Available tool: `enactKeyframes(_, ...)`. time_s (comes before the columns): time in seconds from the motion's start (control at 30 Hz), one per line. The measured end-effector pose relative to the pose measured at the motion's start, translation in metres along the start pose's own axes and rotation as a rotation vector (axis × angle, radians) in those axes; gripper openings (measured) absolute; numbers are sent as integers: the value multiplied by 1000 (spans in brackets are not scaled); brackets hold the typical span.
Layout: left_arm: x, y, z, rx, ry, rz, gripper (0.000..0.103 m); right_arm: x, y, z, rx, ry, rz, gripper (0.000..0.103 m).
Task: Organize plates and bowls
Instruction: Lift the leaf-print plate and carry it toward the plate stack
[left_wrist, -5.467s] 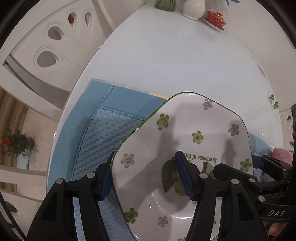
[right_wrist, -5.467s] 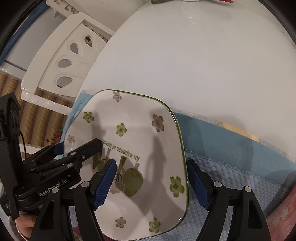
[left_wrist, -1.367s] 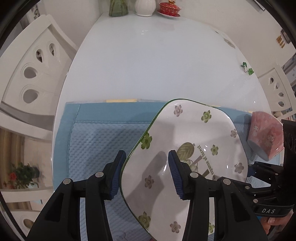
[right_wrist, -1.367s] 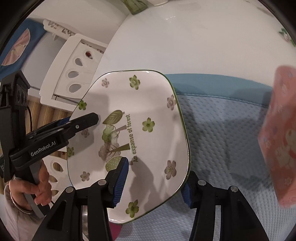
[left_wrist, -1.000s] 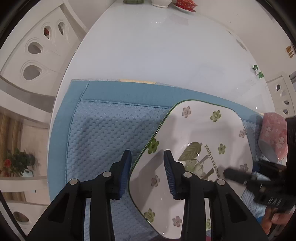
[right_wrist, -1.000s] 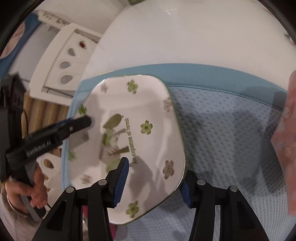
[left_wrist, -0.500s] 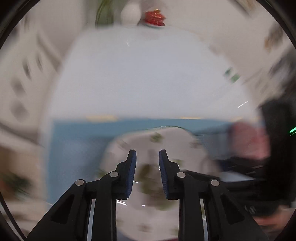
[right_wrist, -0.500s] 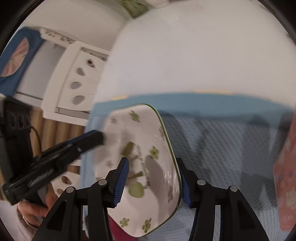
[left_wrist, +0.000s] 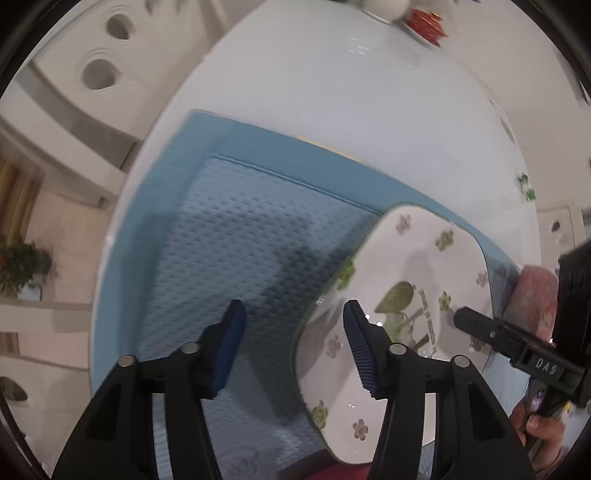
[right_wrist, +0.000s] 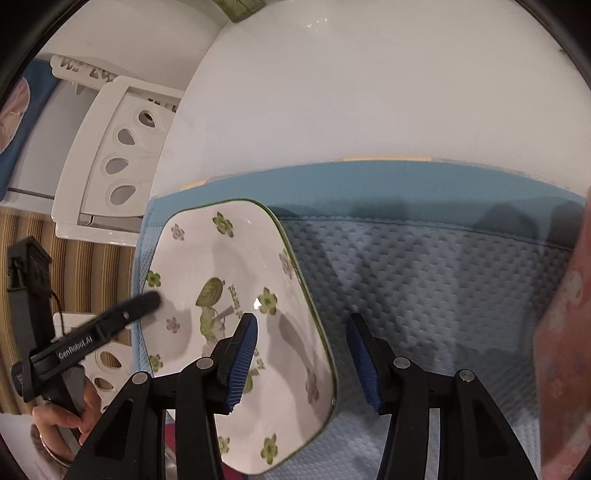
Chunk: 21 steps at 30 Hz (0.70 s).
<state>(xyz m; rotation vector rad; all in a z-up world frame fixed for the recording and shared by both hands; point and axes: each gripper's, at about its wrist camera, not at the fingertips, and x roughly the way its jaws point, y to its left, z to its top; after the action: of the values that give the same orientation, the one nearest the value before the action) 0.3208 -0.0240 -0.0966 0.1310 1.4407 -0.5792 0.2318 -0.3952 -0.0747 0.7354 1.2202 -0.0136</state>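
A white square plate with green flowers and a leaf print lies over the blue quilted mat; it also shows in the right wrist view. My left gripper is open, its jaws standing astride the plate's left rim without touching it. My right gripper is open, its jaws astride the plate's right rim. A pink patterned bowl stands at the mat's right end and fills the right edge of the right wrist view.
The mat lies on a white oval table. A white vase and a red lidded cup stand at the far end. White chairs stand at the table's left side. Something dark red sits under the plate's near edge.
Both grippers held the plate in the air, carried it down onto the mat, and have now opened. The left gripper has swung left, so more bare mat shows.
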Motion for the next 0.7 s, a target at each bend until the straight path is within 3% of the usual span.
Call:
enactKeyframes(0.03, 3, -5, -2, 21, 7, -4, 31, 2, 2, -1, -5, 7, 9, 50)
enactKeyframes(0.07, 7, -12, -6, 44, 18, -8, 32, 4, 5, -2, -7, 10, 14, 50)
enactKeyframes(0.13, 8, -26, -10, 83, -5, 56, 34, 5, 9, -5, -25, 20, 9, 51)
enactKeyframes(0.2, 9, -26, -8, 31, 10, 57, 34, 5, 6, -5, -2, 22, 18, 51)
enactKeyframes(0.27, 5, -31, -7, 48, -5, 69, 33, 0, 0, -3, 54, 13, 66, 51)
enactKeyframes(0.37, -8, -46, -3, 119, -56, 105, 33, -5, 12, -3, -10, 3, 28, 52)
enactKeyframes(0.5, -23, -48, 5, 116, -90, 54, 33, -17, 16, 0, -2, -25, 83, 53)
enactKeyframes(0.7, -41, -49, 0, 141, -111, 61, 33, -36, 23, -4, -21, -39, 91, 53)
